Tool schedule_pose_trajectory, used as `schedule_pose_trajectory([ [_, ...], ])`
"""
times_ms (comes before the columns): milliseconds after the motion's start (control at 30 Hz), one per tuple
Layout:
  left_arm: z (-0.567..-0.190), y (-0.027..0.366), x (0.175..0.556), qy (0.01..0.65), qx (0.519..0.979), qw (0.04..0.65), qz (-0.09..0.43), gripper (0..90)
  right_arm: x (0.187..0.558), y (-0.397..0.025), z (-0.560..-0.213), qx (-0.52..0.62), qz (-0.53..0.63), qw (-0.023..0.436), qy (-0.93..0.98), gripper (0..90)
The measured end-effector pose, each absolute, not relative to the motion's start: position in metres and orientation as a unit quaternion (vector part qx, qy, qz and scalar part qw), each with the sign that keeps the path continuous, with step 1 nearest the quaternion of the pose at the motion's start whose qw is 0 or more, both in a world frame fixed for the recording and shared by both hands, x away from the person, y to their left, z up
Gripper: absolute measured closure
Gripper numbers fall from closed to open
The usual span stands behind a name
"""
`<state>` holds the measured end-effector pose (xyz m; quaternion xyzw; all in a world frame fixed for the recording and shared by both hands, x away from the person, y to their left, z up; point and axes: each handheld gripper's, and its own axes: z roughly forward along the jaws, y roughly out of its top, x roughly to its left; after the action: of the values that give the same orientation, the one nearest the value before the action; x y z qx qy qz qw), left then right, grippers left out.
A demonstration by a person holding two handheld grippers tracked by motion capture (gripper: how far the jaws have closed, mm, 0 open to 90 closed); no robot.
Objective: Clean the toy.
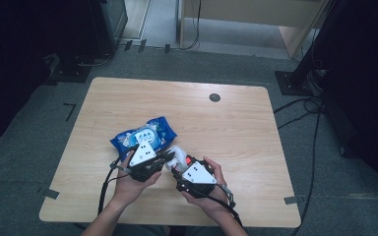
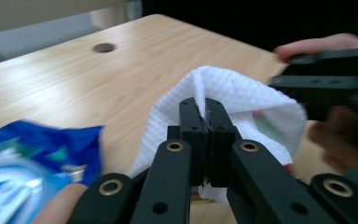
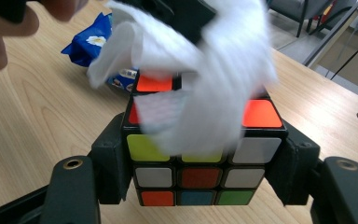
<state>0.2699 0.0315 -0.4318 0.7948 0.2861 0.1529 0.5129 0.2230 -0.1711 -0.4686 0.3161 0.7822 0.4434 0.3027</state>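
A scrambled colour cube (image 3: 200, 161) sits clamped between the jaws of my right gripper (image 3: 200, 168), held just above the table. A white wet wipe (image 2: 242, 100) is pinched in my left gripper (image 2: 206, 112), whose jaws are shut on a fold of it. The wipe (image 3: 191, 79) drapes over the cube's top face, blurred in the right gripper view. From above, both grippers meet near the table's front centre, left gripper (image 1: 166, 158) and right gripper (image 1: 183, 169), with the wipe (image 1: 177, 153) between them. A blue wipes pack (image 1: 143, 135) lies just behind my left hand.
The wooden table (image 1: 226, 128) has a round dark grommet (image 1: 214, 97) near its far edge. Cables trail from both grippers toward the front edge. Dark stands and cables sit on the floor to the right of the table.
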Motion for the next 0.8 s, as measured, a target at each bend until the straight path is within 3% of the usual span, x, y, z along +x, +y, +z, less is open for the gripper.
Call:
schedule_pose_trajectory([
  [267, -0.448, 0.043, 0.284, 0.337, 0.793, 0.468, 0.196, 88.9, 0.226, -0.181, -0.464, 0.329, 0.452, 0.308, 0.770, 34.5],
  [667, -0.459, 0.031, 0.280, 0.319, 0.805, 0.459, 0.197, 83.7, 0.228, -0.205, -0.448, 0.357, 0.467, 0.320, 0.743, 34.5],
  [733, -0.458, 0.032, 0.280, 0.326, 0.798, 0.469, 0.191, 76.3, 0.228, -0.207, -0.447, 0.358, 0.466, 0.321, 0.743, 34.5],
  [800, -0.453, 0.032, 0.277, 0.330, 0.788, 0.486, 0.182, 61.1, 0.228, -0.208, -0.447, 0.360, 0.464, 0.322, 0.742, 34.5],
])
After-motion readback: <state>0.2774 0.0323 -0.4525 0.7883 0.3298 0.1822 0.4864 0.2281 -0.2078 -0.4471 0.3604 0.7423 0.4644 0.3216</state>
